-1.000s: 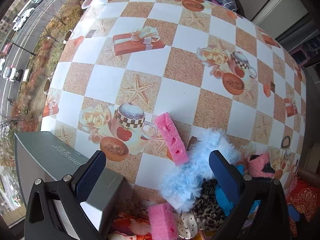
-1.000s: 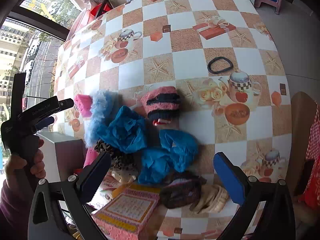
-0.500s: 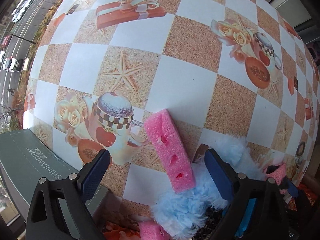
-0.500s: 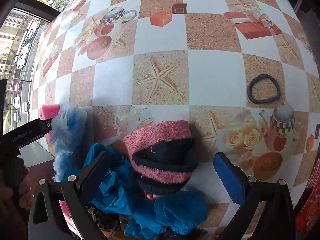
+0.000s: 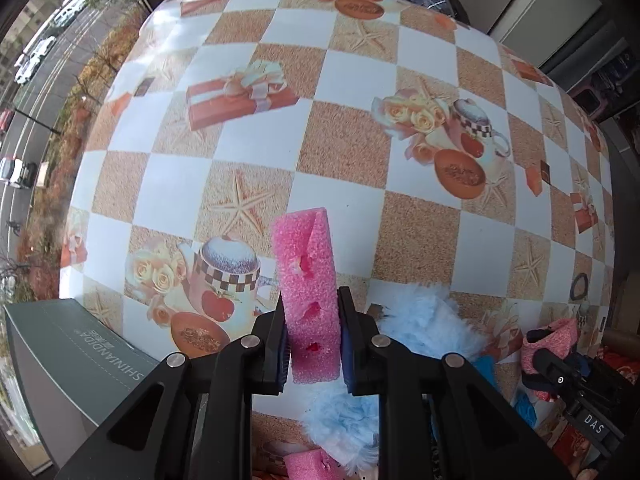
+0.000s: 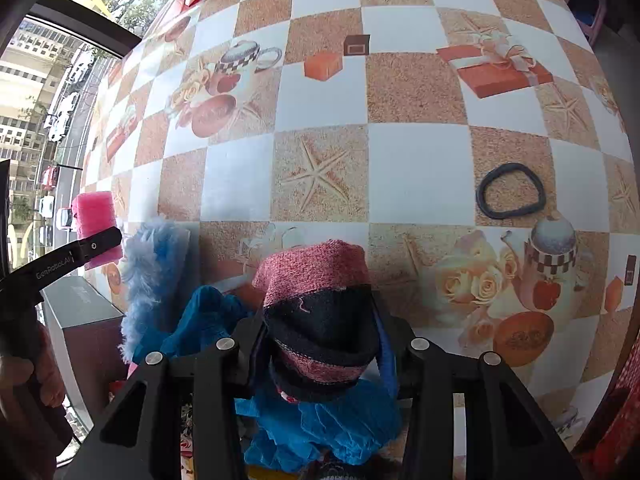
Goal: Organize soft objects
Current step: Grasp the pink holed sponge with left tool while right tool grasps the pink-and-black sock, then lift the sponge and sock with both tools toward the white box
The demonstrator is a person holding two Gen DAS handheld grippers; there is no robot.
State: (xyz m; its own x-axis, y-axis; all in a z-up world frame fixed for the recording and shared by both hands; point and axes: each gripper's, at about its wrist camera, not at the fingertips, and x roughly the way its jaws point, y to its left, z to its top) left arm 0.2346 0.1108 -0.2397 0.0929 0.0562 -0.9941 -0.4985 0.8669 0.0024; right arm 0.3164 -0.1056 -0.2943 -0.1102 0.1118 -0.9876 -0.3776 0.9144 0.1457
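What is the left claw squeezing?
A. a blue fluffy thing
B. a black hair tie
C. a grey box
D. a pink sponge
D: the left claw has its pads pressed on both sides of the pink sponge, which stands up between them.

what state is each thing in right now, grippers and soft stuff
left gripper: shut on the pink sponge, jaws just closed
right gripper: closed onto the pink and black knit piece
fluffy light blue piece: lying loose on the table
black hair band: lying flat, untouched
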